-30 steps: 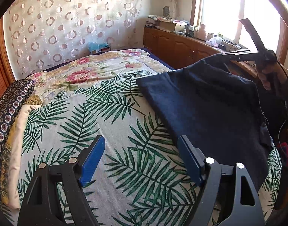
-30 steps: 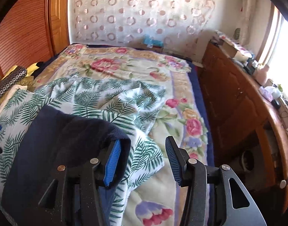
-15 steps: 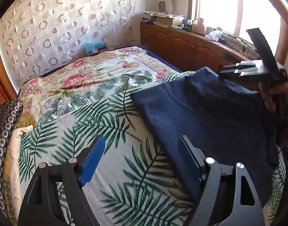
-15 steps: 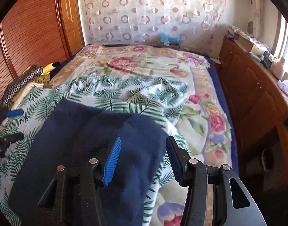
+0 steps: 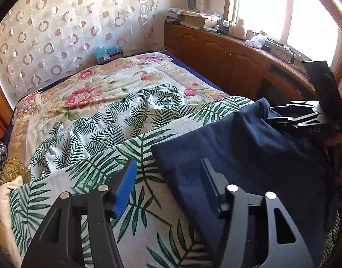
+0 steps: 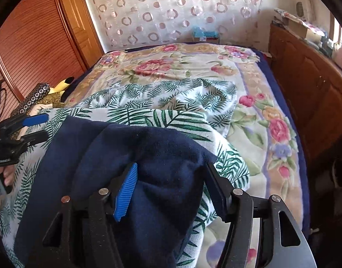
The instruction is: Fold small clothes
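A dark navy fleece garment [image 6: 130,156] is spread over the near part of the palm-leaf bedspread [image 5: 99,138], toward the bed's right side. It is folded over itself, its far edge rumpled and raised, its near part draped downward.

Left black plastic claw [image 5: 167,186] and right black plastic claw [image 6: 172,186] look alike: angular cut-out frames, round silver screw heads, one ribbed blue pad facing a dark pad
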Motion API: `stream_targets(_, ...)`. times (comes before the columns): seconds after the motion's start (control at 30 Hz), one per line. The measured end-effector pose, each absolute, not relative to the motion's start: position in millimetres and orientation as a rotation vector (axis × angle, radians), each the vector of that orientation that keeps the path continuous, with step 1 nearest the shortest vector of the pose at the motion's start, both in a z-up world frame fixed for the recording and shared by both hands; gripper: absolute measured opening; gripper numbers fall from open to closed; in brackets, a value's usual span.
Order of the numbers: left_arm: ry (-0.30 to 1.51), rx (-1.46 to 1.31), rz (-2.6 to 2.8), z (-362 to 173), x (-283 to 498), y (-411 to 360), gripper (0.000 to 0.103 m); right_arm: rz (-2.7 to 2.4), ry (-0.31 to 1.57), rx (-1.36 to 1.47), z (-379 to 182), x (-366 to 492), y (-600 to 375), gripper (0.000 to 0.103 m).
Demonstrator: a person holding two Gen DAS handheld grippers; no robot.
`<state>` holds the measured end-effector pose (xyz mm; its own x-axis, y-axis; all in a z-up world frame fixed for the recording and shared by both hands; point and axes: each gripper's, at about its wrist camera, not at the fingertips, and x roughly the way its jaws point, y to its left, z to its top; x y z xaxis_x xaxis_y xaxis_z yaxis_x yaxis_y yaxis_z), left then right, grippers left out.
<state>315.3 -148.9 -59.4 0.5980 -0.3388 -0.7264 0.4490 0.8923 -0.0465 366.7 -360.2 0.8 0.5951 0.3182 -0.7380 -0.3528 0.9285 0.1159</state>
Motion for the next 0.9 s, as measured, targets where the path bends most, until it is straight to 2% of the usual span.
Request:
stream_targets(0.37, 0.877, 0.119, -0.47, -80.1, 335.8, -160.6, 0.057, 0.439, 0.86, -0.102, -2.4, 371.9, -353.5, 0.061)
stream_targets(0.47, 0.872, 0.092, -0.483, -82.0, 337.3, -159.5, 0.056, 0.444, 0.862, -0.129, -2.6, 373.0, -351.9, 0.055)
stream_targets(0.5, 0.867, 0.089, -0.486, -82.7, 338.2, -159.0, 0.055, 0.446, 0.858, -0.141, -2.7, 372.0, -350.8, 0.051)
stream_targets(0.53, 0.863, 0.088, -0.49, -83.0, 339.6, -159.2, 0.048, 0.45, 0.856, -0.149, -3.0, 371.3, -349.6, 0.048)
stream_targets(0.6, 0.862, 0.088, -0.492, -82.5, 339.2, -160.1, 0.037, 0.463, 0.854, -0.159, -2.5, 369.8, -346.4, 0.035)
stream_targets(0.67, 0.863, 0.087, -0.489, -80.4, 338.1, -160.5, 0.02, 0.457, 0.844, -0.187, -0.7, 367.2, -343.1, 0.029)
stream_targets(0.9, 0.797, 0.082, -0.524, -56.3, 322.2, -162.3, 0.01, 0.394, 0.76, -0.256, 14.7, 346.7, -341.0, 0.023)
